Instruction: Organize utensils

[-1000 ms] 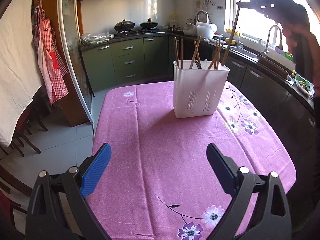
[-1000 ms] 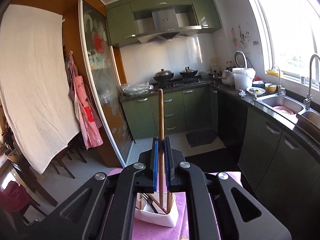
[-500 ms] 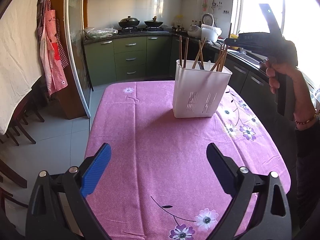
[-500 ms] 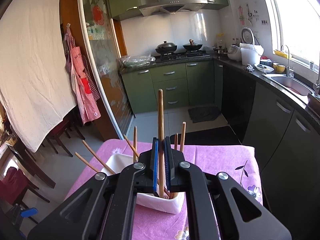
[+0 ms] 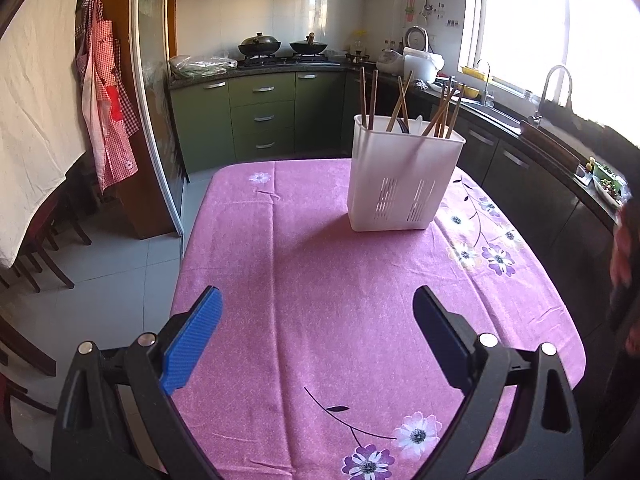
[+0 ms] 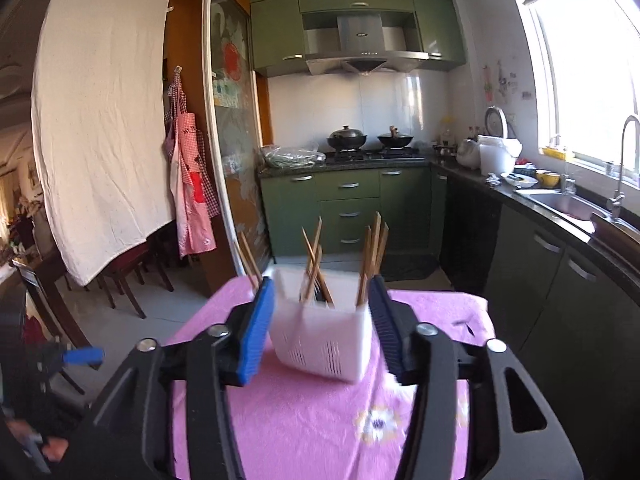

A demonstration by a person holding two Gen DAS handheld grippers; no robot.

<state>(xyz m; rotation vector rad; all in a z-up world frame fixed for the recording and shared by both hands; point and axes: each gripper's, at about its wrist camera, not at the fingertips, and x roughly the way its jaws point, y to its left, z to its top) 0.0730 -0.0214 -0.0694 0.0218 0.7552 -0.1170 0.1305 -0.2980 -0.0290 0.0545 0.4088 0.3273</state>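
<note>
Left wrist view: white slotted holder (image 5: 404, 184) bristling with brown chopsticks (image 5: 440, 114); left tool (image 5: 316, 338) and right tool (image 6: 320, 320) both wide, empty.

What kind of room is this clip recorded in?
A home kitchen with a dining table: green cabinets under a stove with two woks, a range hood, and a sink by the window.

Green kitchen cabinets (image 6: 348, 208), steel range hood (image 6: 362, 46), bright window (image 5: 560, 20) at right, grey tiled floor (image 5: 116, 272), white sheet (image 6: 100, 128) hanging left.
</note>
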